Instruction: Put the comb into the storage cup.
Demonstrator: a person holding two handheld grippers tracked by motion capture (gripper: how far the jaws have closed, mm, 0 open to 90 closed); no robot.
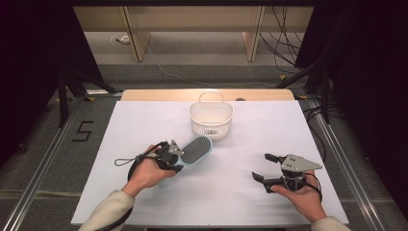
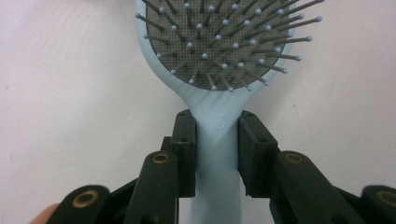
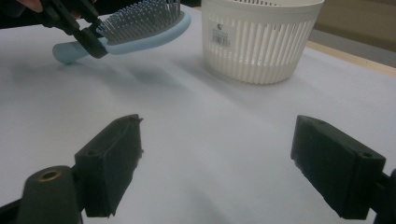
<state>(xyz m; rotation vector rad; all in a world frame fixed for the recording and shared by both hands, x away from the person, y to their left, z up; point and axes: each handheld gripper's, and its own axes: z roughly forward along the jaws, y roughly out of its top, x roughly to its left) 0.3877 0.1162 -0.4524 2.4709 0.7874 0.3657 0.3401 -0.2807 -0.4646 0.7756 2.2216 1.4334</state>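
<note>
Nearest the person, the right gripper (image 1: 264, 168) sits low over the counter (image 1: 144, 125) at the front right, fingers (image 3: 109, 165) spread wide w/ nothing between them. It looks parked: out of the way, pointed toward the basket but not engaged, prob. just waiting while the other hand works.

A bit farther in, front-left of centre, the left gripper (image 1: 177, 159) has the brush (image 1: 196, 150). Its fingers (image 2: 183, 151) are closed on the neck of the light-blue handle, just below the bristle pad, one on each side. Gripping there rather than at the handle's end keeps the heavy head close to the hold, so it shouldn't droop or twist. Bristles face up. In the right gripper view the brush seems lifted off the counter, head tilted up and aimed toward the basket, handle end trailing back toward the hand.

Farther back, centre, the white slotted basket (image 1: 211, 119) stands upright, mouth open, loop handle at its far rim, near the brush head but apart from it. Judging by that aim, the brush is meant to go in head-first; the open top leaves room for it.

Beyond that, the counter's wooden edge, then floor.
</note>
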